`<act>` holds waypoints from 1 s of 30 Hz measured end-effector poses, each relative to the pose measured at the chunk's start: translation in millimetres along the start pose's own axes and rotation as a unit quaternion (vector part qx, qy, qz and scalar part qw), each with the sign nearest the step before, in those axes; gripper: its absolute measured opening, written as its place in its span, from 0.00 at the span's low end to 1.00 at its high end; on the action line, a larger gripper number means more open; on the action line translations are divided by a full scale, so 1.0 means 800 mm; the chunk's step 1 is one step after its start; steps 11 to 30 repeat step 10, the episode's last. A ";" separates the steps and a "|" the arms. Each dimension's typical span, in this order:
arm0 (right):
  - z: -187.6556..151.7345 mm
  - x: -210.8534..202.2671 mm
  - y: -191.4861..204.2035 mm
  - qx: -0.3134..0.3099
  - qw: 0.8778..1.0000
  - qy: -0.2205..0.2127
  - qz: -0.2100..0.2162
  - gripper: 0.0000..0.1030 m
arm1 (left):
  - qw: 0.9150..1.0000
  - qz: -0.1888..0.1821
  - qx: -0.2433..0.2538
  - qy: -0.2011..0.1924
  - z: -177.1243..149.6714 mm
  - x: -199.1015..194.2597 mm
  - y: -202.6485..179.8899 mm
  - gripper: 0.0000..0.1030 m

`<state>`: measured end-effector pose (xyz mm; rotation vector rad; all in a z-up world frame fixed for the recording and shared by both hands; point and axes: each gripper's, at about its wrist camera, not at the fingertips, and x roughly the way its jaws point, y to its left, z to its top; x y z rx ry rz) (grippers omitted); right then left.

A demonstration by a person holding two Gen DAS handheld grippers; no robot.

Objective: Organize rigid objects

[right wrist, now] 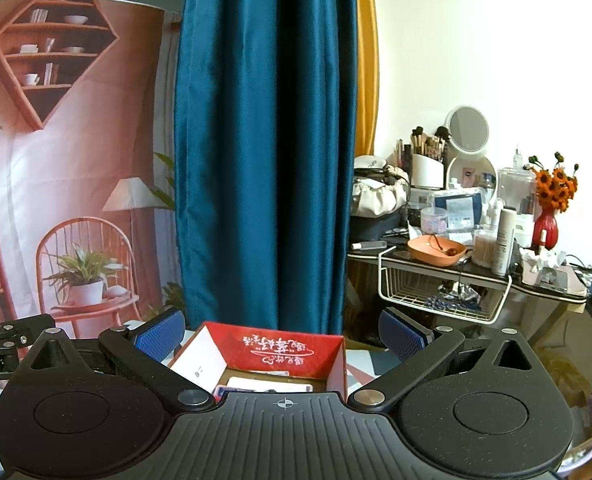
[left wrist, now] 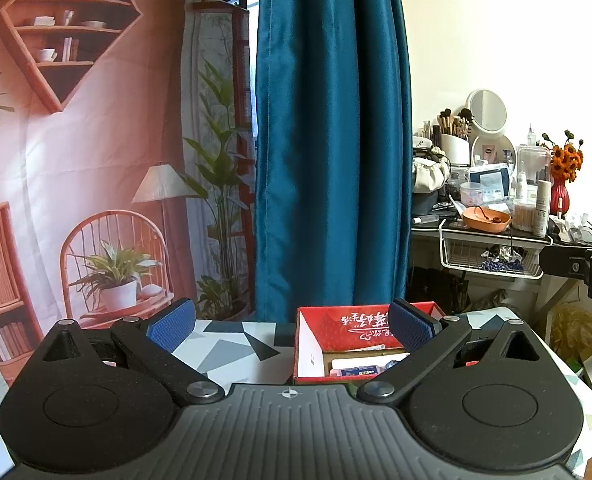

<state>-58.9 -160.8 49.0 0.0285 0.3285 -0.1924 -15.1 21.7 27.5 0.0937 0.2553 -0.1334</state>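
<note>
Red cardboard box (left wrist: 360, 332) sits on the bench (left wrist: 231, 344), open at the top, printed flap standing up at the back. Inside, low down: flat packets and cards (left wrist: 356, 368), white and blue, mostly hidden by the gripper bodies; cannot tell how many.

Handling, as judged: box is light, thin-walled card, will flex or crush if pinched mid-wall; better taken at a corner or along the folded rim. Contents look like stiff, flat, light pieces, likely slick-faced; edge-on pinch across the thin side seems safest, and lying flat they may be hard to get under.

Left gripper (left wrist: 291, 326): blue-padded fingers (left wrist: 171, 326) spread wide, holding nothing, box ahead and toward its right finger. Right gripper (right wrist: 281, 334): fingers (right wrist: 402, 334) equally wide apart, empty, box (right wrist: 291, 344) centred between them.

Behind: teal curtain (left wrist: 332, 140), printed backdrop (left wrist: 75, 140), cluttered side table (left wrist: 496, 236) well apart.
</note>
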 end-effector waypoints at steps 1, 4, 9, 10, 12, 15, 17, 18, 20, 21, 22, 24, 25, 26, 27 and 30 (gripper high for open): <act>-0.001 0.000 0.000 0.000 1.000 0.000 0.000 1.00 | 1.000 0.000 0.000 0.000 0.000 0.000 0.000 1.00; -0.001 0.000 0.000 0.001 1.000 0.002 0.001 1.00 | 1.000 0.000 -0.001 0.002 -0.001 0.000 0.001 1.00; -0.001 0.001 0.000 0.001 1.000 0.005 0.002 1.00 | 1.000 0.001 -0.001 0.003 -0.002 0.000 0.001 1.00; -0.001 0.001 0.000 0.001 1.000 0.005 0.002 1.00 | 1.000 0.001 -0.001 0.004 -0.002 0.000 0.001 1.00; -0.001 0.001 0.000 0.001 1.000 0.005 0.002 1.00 | 1.000 0.001 -0.001 0.004 -0.002 0.000 0.001 1.00; -0.001 0.001 0.000 0.001 1.000 0.005 0.002 1.00 | 1.000 0.001 -0.001 0.004 -0.002 0.000 0.001 1.00; -0.001 0.001 0.000 0.001 1.000 0.005 0.002 1.00 | 1.000 0.001 -0.001 0.004 -0.002 0.000 0.001 1.00; -0.001 0.001 0.000 0.001 1.000 0.005 0.002 1.00 | 1.000 0.001 -0.001 0.004 -0.002 0.000 0.001 1.00; -0.001 0.001 0.000 0.001 1.000 0.005 0.002 1.00 | 1.000 0.001 -0.001 0.004 -0.002 0.000 0.001 1.00; -0.001 0.001 0.000 0.001 1.000 0.005 0.002 1.00 | 1.000 0.001 -0.001 0.004 -0.002 0.000 0.001 1.00; -0.001 0.001 0.000 0.001 1.000 0.005 0.002 1.00 | 1.000 0.001 -0.001 0.004 -0.002 0.000 0.001 1.00; -0.001 0.001 0.000 0.001 1.000 0.005 0.002 1.00 | 1.000 0.001 -0.001 0.004 -0.002 0.000 0.001 1.00; -0.001 0.001 0.000 0.001 1.000 0.005 0.002 1.00 | 1.000 0.001 -0.001 0.004 -0.002 0.000 0.001 1.00; -0.001 0.001 0.000 0.001 1.000 0.005 0.002 1.00 | 1.000 0.001 -0.001 0.004 -0.002 0.000 0.001 1.00; -0.001 0.001 0.000 0.001 1.000 0.005 0.002 1.00 | 1.000 0.001 -0.001 0.004 -0.002 0.000 0.001 1.00; -0.001 0.001 0.000 0.001 1.000 0.005 0.002 1.00 | 1.000 0.001 -0.001 0.004 -0.002 0.000 0.001 1.00</act>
